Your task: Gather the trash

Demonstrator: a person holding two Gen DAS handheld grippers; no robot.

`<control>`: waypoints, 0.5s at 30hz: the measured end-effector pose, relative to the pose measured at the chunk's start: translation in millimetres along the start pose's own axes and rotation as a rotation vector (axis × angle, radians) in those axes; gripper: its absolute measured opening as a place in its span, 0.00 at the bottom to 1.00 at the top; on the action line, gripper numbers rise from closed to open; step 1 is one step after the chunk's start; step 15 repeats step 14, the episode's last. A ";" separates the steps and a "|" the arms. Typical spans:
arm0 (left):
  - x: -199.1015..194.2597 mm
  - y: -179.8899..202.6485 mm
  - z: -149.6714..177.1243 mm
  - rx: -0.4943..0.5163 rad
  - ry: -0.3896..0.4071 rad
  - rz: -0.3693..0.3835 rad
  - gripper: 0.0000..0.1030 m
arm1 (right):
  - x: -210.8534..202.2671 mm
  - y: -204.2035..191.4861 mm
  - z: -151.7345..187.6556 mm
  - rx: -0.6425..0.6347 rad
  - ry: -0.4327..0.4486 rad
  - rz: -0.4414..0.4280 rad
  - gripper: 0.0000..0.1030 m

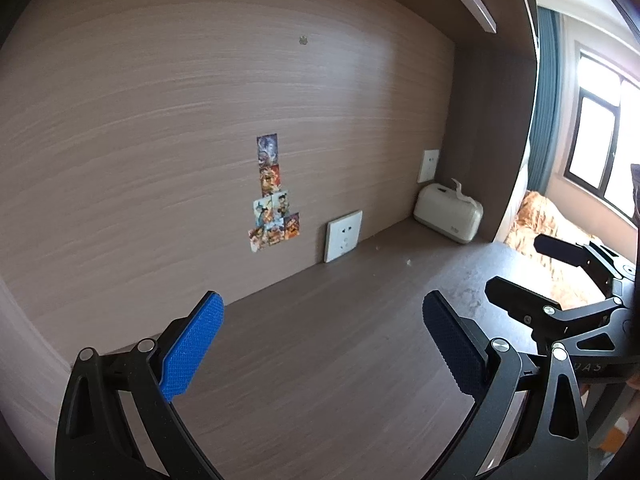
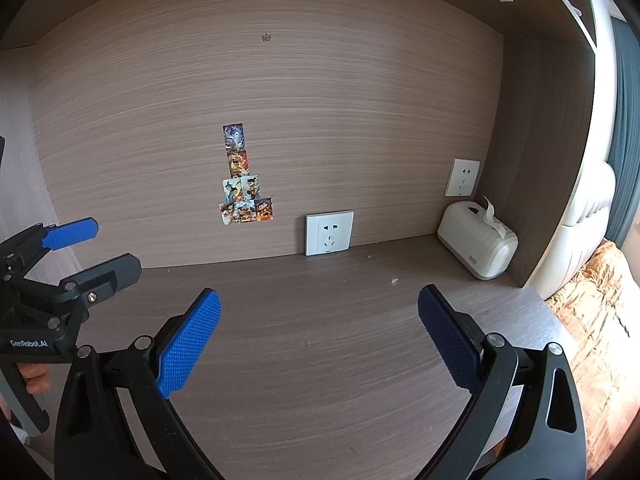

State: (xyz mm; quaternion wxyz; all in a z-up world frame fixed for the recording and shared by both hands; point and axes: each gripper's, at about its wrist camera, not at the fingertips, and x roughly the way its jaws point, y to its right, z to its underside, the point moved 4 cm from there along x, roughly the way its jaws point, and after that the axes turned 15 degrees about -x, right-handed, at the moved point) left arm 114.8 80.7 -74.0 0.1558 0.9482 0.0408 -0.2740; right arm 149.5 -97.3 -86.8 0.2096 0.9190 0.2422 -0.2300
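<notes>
A tiny white scrap [image 1: 409, 262] [image 2: 394, 280] lies on the brown desk [image 1: 320, 368] [image 2: 320, 376], towards the back right. A still smaller speck [image 2: 369, 256] sits nearer the back panel. My left gripper [image 1: 324, 304] hovers over the desk, open, with nothing between its blue pads. It also shows at the left edge of the right wrist view, the left gripper [image 2: 116, 246] open there too. My right gripper [image 2: 320, 296] is open and empty above the desk's middle; in the left wrist view the right gripper [image 1: 516, 264] appears at the right.
A white tissue box [image 1: 448, 214] [image 2: 478, 240] stands in the back right corner. Two wall sockets [image 2: 329, 233] [image 2: 462, 178] and several stickers [image 2: 242, 184] are on the wood back panel. A hand [image 2: 34, 376] holds the left gripper. An orange patterned blanket [image 2: 600, 320] lies beyond the desk's right edge.
</notes>
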 end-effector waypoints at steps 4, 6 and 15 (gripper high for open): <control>3.0 -3.6 -0.3 -0.020 -0.027 0.005 0.95 | 0.3 -0.8 -0.6 -0.002 0.001 -0.001 0.95; 3.5 -5.5 -1.0 -0.018 -0.027 -0.012 0.95 | 0.5 -1.3 -0.9 -0.001 0.004 -0.002 0.95; 3.4 -12.6 -3.0 -0.049 -0.029 -0.025 0.95 | 1.7 -1.8 -1.0 0.001 0.004 -0.006 0.95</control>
